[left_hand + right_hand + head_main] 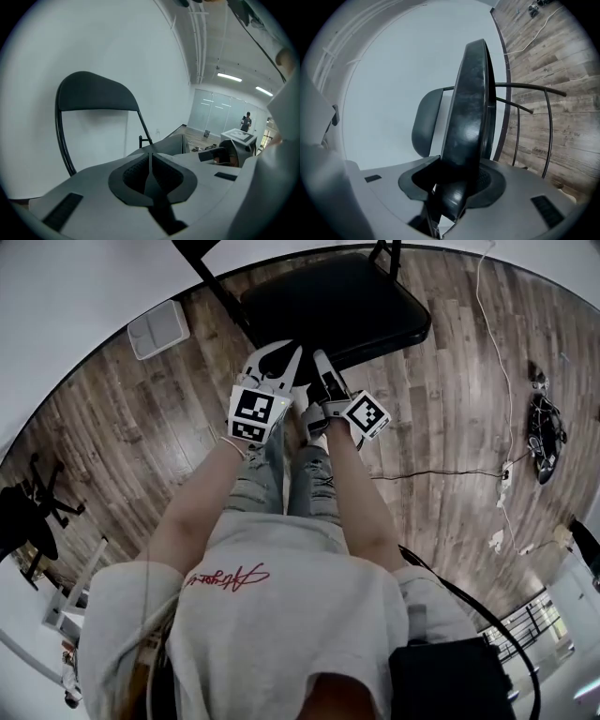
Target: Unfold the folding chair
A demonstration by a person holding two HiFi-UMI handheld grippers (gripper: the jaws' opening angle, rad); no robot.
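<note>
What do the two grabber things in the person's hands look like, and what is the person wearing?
The left gripper and right gripper are pale grey, each with two pointed jaws lined with dark ridged pads. Behind each sits a cube covered in black-and-white square markers. The person wears a pale top with red writing and light ripped jeans.

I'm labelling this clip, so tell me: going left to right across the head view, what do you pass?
Office chair → white tray → left gripper, shut and empty → right gripper, shut on the seat → black gear pile.
</note>
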